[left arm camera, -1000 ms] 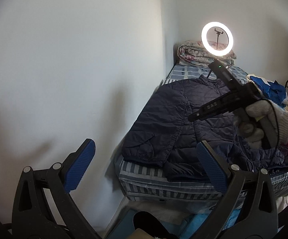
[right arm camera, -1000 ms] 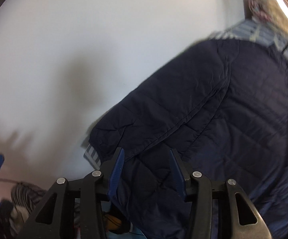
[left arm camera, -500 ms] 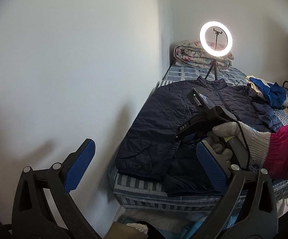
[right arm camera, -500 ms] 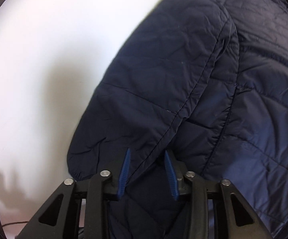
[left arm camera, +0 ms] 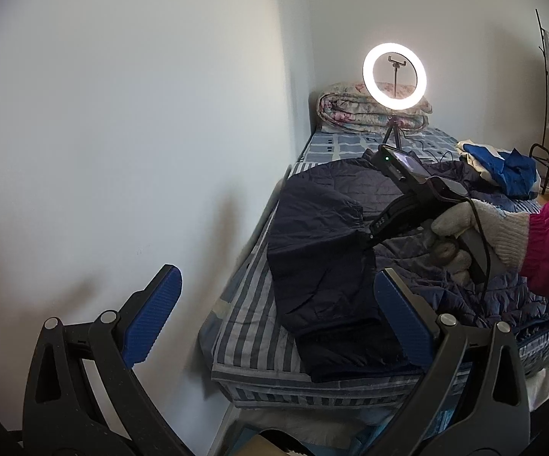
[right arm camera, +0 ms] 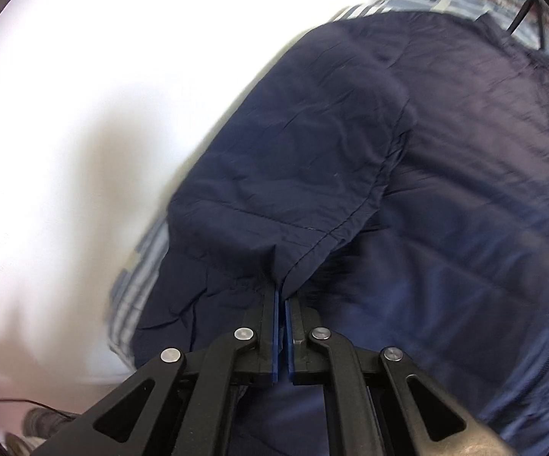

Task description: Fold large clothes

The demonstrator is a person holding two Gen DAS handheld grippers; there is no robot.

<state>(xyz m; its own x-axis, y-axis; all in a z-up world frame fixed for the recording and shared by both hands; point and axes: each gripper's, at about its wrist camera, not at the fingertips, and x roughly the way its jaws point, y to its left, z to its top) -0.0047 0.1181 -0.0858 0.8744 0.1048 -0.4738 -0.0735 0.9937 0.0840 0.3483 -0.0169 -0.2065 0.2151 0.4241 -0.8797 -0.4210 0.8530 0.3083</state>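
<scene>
The navy quilted jacket (left arm camera: 350, 235) lies spread on the striped bed (left arm camera: 248, 326), its hem toward the bed's near edge and one sleeve toward the wall-side edge. The right gripper (right arm camera: 283, 296) has just been closing and now pinches that sleeve's cuff edge, lifting it. The left gripper (left arm camera: 274, 315) hangs wide open and empty short of the bed's near corner.

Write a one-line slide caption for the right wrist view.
Right gripper shut on the sleeve edge of a navy quilted jacket spread on a striped bed.
</scene>
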